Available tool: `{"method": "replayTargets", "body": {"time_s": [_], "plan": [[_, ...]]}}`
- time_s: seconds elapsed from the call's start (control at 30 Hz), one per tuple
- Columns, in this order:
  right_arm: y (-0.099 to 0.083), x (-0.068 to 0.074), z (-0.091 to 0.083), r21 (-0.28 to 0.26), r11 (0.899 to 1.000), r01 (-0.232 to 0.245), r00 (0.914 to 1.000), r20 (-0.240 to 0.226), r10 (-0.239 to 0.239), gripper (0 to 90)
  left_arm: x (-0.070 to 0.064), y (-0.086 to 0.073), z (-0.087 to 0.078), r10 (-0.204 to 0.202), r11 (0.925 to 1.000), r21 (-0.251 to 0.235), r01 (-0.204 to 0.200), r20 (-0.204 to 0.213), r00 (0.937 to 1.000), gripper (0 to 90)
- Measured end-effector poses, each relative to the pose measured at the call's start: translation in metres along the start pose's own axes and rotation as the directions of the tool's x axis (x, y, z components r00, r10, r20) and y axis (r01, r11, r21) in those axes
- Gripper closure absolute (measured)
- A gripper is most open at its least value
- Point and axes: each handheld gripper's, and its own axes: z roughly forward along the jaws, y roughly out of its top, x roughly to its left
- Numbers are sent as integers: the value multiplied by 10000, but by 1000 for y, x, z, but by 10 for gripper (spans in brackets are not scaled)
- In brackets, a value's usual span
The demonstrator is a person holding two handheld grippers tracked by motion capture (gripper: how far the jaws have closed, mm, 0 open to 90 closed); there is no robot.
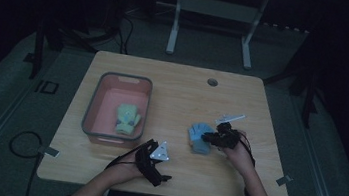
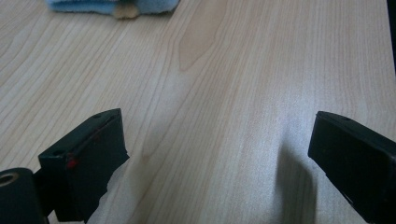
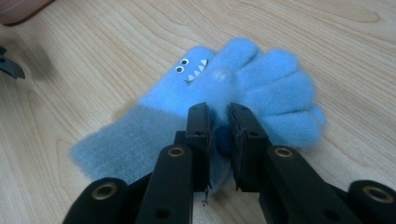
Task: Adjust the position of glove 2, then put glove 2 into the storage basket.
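The wooden table [image 1: 184, 86] carries everything here. On it, left of the blue glove, sits a pink bin [image 1: 95, 99] with a grey rim, and inside that bin lies a yellow-green glove [image 1: 127, 119]. The blue glove [image 3: 233, 88] lies flat on the table to the right of the bin, fingers spread, its grey cuff toward the camera in the right gripper view — small eyes and white teeth show on its back. The right gripper [image 3: 218, 122] is clamped on the blue glove near the base of the fingers, jaws nearly together with a fold of fabric pinched between them. The left gripper [image 2: 217, 147] hovers low over bare wood below and to the left of the blue glove, jaws spread wide with nothing between them. A small white strip [image 1: 230, 118] lies just above and to the right of the blue glove.
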Motion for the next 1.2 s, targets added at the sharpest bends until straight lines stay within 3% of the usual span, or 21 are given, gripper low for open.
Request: {"method": "replayTargets", "body": {"time_s": [0.13,0.3,0.4,0.47,0.57,0.63,0.83,0.9,1.03,1.07,1.2], "plan": [[1,2,-7,-193,9997,134,9998,125,-132,657,1,0,-1,-273,9992,-301,274,21,9996,44],[1,2,-19,-596,9982,31,10000,19,-30,343,1,2,-4,-321,9966,-756,320,2,9995,51],[0,2,-22,-671,9977,49,10000,-79,-55,272,1,2,-4,-381,9955,-870,376,-43,9993,53],[-2,2,-25,-792,9968,119,9998,-168,-133,158,1,3,-3,-508,9953,-829,499,-92,9987,54],[-6,3,-26,-684,9970,349,9992,-185,-362,141,0,5,-2,-614,9976,-336,606,-227,9979,53],[-8,2,-26,-739,9970,237,9992,-313,-261,164,0,5,-1,-659,9977,-162,654,-348,9972,53],[-14,5,-32,-1041,9929,576,9980,-185,-598,188,-1,9,-3,-905,9957,-203,900,-260,9956,49],[-19,6,-39,-1204,9906,643,9979,197,-623,163,-1,12,-4,-953,9951,-313,942,-338,9949,51],[-24,5,-48,-1430,9896,153,9995,278,-115,135,-1,14,-4,-969,9950,-292,960,-310,9948,51],[-27,4,-54,-1717,9850,-183,9989,394,255,122,-2,19,-1,-806,9967,-140,803,-175,9966,51],[-32,1,-60,-1835,9818,-488,9982,263,545,121,-5,26,3,-263,9996,-137,263,-23,9997,52]]}}
